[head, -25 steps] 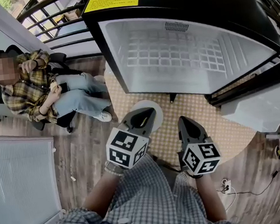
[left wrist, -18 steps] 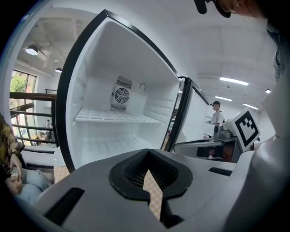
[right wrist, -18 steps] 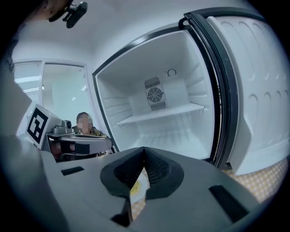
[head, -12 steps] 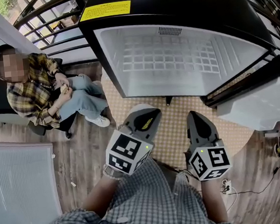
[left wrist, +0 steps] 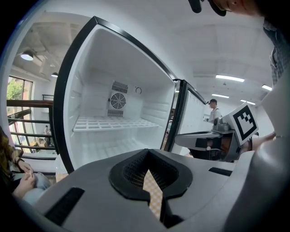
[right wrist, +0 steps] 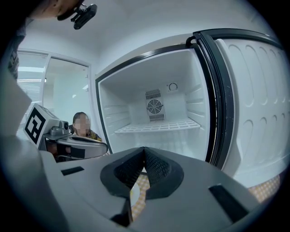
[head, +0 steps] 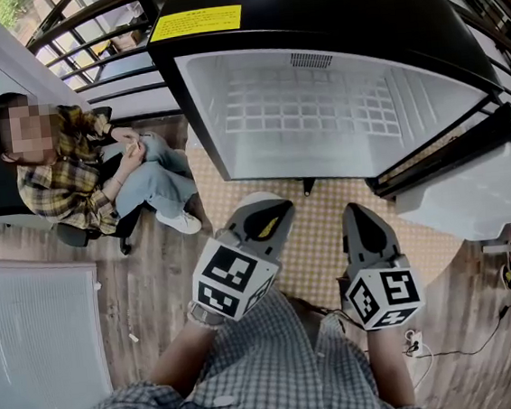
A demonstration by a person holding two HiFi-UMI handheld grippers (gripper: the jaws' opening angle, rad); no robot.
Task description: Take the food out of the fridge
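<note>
The black fridge stands open in front of me, and its white inside shows only a wire shelf, with no food to be seen. The shelf and the back-wall fan look bare in both gripper views too. My left gripper is shut and empty, held in front of the fridge's lower left corner. My right gripper is beside it, also shut with nothing in it. A white round thing lies on the mat, partly hidden under the left gripper.
The fridge door swings out to the right. A checkered mat covers the floor before the fridge. A person sits on a chair at the left. A white panel is at the lower left, and a railing is behind the fridge.
Both grippers have risen toward the camera and rolled a little, still shut. The seated person has shifted their hands and legs.
</note>
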